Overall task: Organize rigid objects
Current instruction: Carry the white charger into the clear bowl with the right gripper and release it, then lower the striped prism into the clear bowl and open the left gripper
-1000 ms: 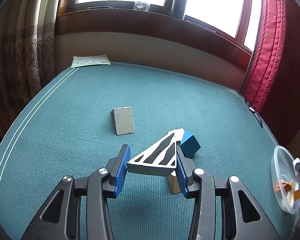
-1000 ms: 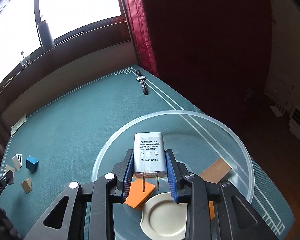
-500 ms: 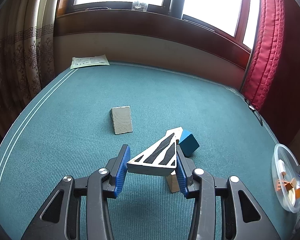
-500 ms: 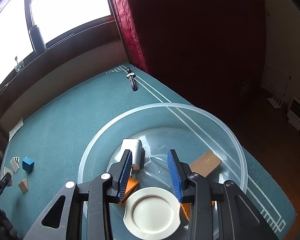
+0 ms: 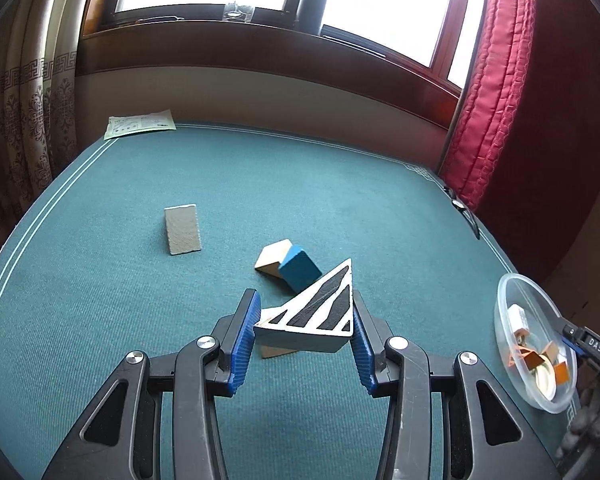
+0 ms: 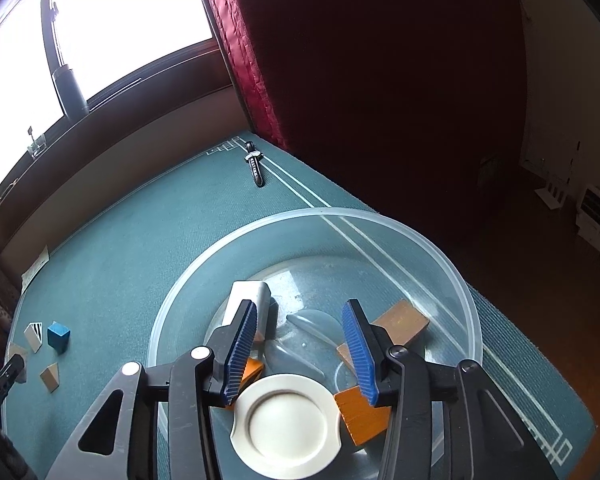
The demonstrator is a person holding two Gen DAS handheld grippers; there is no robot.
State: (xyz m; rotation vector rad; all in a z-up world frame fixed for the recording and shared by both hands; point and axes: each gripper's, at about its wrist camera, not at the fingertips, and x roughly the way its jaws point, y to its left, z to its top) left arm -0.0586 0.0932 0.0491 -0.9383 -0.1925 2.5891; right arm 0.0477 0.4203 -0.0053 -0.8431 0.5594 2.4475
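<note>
Left wrist view: the left gripper (image 5: 304, 332) clamps a white triangular block with black stripes (image 5: 314, 314) between its blue pads, held clear above the green table (image 5: 100, 300). Just beyond it lie a blue cube (image 5: 299, 269) touching a pale wooden block (image 5: 273, 259), with a grey slab (image 5: 182, 229) further left. Right wrist view: the right gripper (image 6: 304, 346) hangs over the clear plastic bowl (image 6: 440, 264), its jaws opening with nothing between them. A white power adapter (image 6: 248, 300) lies in the bowl beside the left pad, along with a white lid (image 6: 286, 424), orange pieces (image 6: 360, 410) and a brown block (image 6: 400, 318).
</note>
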